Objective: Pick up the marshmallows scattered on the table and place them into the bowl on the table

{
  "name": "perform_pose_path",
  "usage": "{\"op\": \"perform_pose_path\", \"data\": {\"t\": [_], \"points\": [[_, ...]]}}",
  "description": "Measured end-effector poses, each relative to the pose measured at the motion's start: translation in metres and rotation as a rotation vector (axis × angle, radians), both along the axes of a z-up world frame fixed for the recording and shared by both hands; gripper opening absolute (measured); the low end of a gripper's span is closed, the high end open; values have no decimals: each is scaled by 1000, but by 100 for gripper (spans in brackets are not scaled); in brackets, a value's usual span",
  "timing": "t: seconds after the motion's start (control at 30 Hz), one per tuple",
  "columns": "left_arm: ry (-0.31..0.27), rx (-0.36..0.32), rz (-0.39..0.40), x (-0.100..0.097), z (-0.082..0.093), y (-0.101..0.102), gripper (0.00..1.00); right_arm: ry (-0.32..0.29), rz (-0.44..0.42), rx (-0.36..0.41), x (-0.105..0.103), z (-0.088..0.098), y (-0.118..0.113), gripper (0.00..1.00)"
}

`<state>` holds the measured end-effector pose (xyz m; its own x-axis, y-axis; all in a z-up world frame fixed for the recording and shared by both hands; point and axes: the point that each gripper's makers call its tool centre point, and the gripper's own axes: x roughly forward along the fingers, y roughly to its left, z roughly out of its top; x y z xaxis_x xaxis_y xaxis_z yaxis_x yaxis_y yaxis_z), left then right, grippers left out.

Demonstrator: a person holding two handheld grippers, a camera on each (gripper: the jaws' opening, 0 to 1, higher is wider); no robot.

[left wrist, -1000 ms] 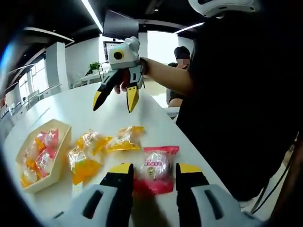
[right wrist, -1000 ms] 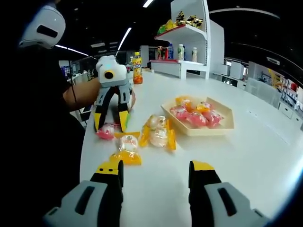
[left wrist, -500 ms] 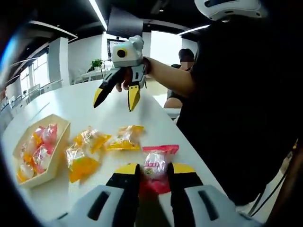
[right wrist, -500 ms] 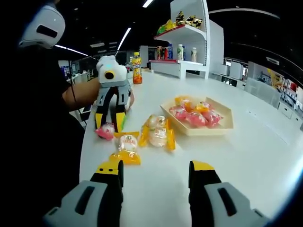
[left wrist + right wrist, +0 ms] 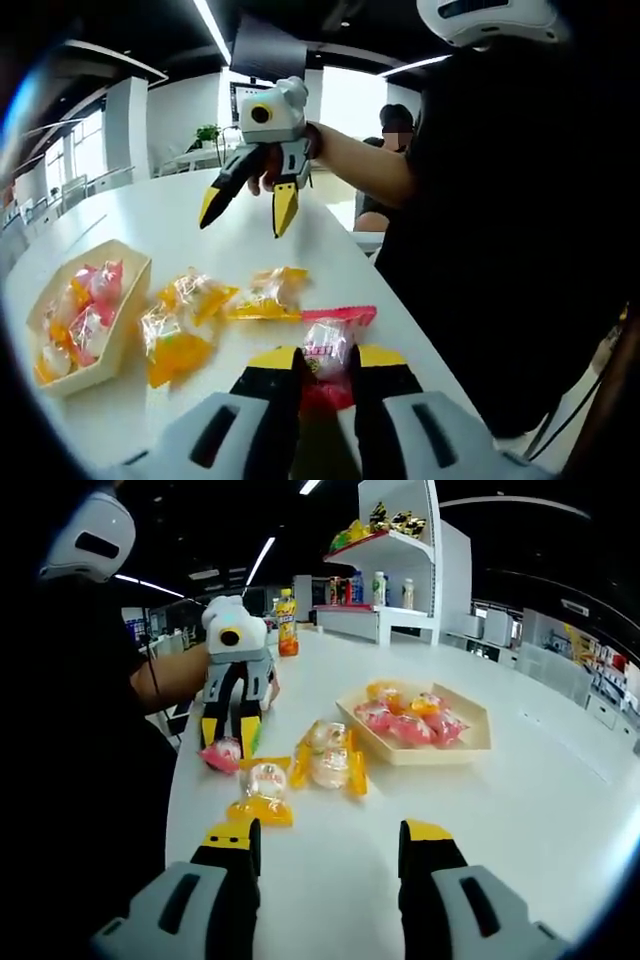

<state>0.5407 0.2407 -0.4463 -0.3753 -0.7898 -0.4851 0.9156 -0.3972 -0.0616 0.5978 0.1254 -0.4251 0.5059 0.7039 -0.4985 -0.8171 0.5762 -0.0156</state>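
Observation:
A pink marshmallow packet lies on the white table with my left gripper shut on it. In the right gripper view the same left gripper stands over the pink packet, jaws close together. Three yellow packets lie between it and the pale wooden bowl, which holds several pink and yellow packets. My right gripper hovers open above the table, short of the yellow packets and the bowl. From the left gripper view the right gripper hangs open above the table.
The table's near edge runs beside the person's dark-clothed body. A white shelf with goods and an orange bottle stand at the far end. Bare tabletop stretches right of the bowl.
My left gripper's jaws have closed from wide apart onto the pink packet. The right gripper has stayed open and nearly still.

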Motion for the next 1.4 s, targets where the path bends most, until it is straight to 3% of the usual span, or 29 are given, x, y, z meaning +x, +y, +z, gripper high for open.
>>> {"op": "perform_pose_path", "data": {"t": [0.53,0.67,0.73,1.03,1.4], "points": [[-6,-14,-5,0,1,1,19,-4,7,-2,0,2,3,54],[30,-106,-7,-2,22,-1,19,-5,8,1,-1,2,3,54],[32,-120,-5,-2,28,1,19,-3,7,1,-2,1,3,54],[-11,-138,-1,-3,35,-2,19,-1,11,2,-3,0,4,54],[-18,-150,13,-1,37,-3,19,0,7,4,-3,-1,2,54]]}}
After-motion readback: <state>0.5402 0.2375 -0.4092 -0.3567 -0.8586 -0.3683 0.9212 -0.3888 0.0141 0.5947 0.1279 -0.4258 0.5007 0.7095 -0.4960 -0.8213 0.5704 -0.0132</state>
